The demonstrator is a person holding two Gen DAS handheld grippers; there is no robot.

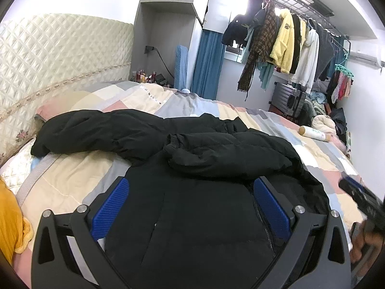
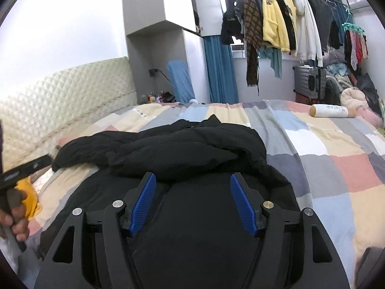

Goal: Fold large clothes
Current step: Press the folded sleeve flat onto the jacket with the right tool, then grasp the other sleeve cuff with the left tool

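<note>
We see the black jacket (image 1: 192, 159) spread on the bed (image 2: 336, 159), one sleeve folded across its chest, the other stretched toward the headboard (image 1: 60, 55). Our left tool (image 1: 190, 200) gapes wide above it, empty. Our right tool (image 2: 192, 197) stands open, holding nothing.

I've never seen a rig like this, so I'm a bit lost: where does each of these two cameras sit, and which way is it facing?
Left wrist: on the left gripper, looking along its open blue-padded fingers over the black jacket toward the headboard; the right gripper blurs in at the right edge.
Right wrist: on the right gripper, open, facing across the bed; the person's left hand shows at the left edge.
Shared: jacket, bed, hanging clothes, white bottle.
</note>
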